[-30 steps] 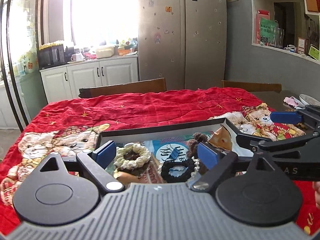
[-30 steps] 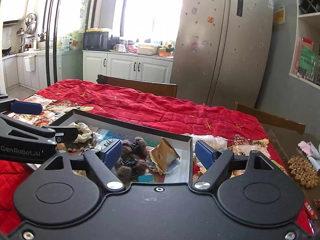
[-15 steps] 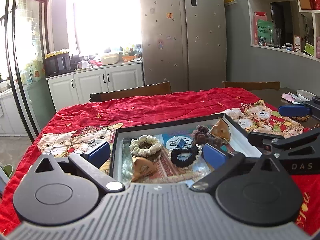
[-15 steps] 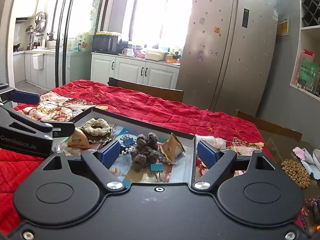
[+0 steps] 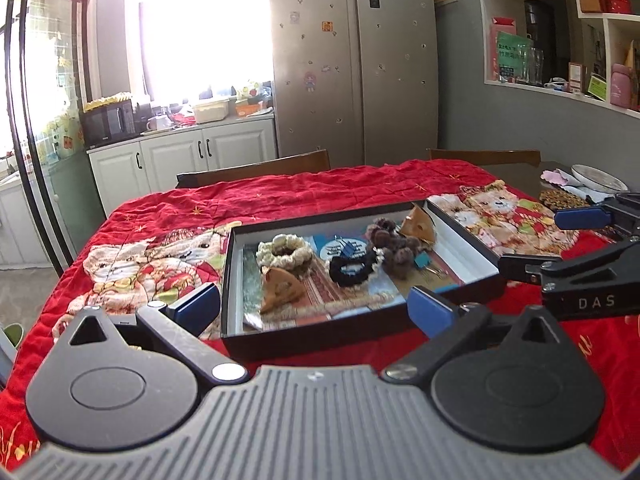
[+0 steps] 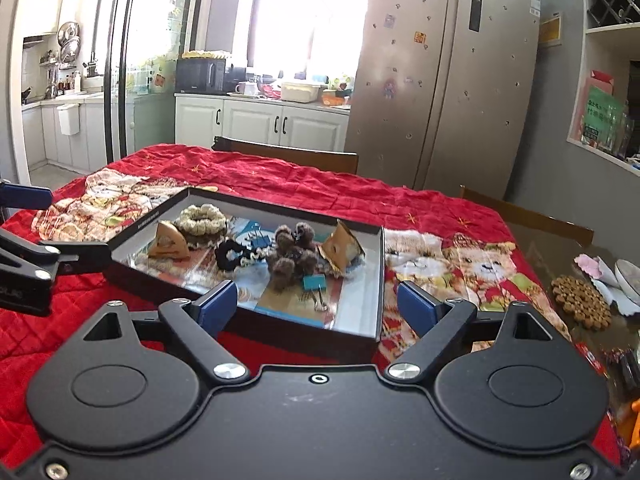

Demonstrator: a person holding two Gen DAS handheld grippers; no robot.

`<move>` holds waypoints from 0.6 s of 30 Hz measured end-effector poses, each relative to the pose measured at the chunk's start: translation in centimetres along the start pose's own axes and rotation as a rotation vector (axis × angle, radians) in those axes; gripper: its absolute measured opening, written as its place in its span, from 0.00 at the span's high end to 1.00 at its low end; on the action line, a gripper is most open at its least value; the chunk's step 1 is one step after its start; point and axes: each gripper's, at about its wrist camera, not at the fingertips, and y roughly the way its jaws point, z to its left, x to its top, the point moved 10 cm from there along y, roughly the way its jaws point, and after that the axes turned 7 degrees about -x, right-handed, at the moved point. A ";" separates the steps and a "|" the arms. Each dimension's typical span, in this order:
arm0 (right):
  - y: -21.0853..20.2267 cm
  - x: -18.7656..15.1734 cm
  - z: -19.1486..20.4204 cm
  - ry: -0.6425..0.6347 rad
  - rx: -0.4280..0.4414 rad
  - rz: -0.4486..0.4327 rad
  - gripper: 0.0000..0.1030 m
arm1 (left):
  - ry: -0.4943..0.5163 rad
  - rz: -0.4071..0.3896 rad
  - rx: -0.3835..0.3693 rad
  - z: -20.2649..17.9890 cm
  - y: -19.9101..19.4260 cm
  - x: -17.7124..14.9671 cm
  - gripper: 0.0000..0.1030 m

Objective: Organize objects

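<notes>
Left tool (image 5: 314,308): jaws spread wide, nothing held, blue pads flanking the near-left corner of the black tray (image 5: 360,332) without touching it. Right tool (image 6: 318,306): jaws wide and nothing gripped, its pads (image 6: 416,307) astride the tray's near-right corner, also clear of it. The tray lies on the red quilted cloth (image 5: 280,204) covering the table. Inside it: a cream scrunchie (image 5: 284,251), a black scrunchie (image 5: 352,269), a brown pom-pom scrunchie (image 6: 292,258), two tan triangular packets (image 5: 282,290), and a teal binder clip (image 6: 314,283). A woven coaster (image 6: 580,307) lies at the table's right edge.
</notes>
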 end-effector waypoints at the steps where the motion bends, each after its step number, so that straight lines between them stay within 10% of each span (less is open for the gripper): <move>1: -0.3 -0.4 -0.1 -0.003 -0.003 0.005 0.15 | -0.002 0.003 -0.004 0.0 -0.3 -0.3 0.00; 18: -5.0 -2.4 0.5 -0.011 -0.017 -0.001 0.10 | 0.006 -0.015 -0.039 -1.6 -4.3 -1.5 0.00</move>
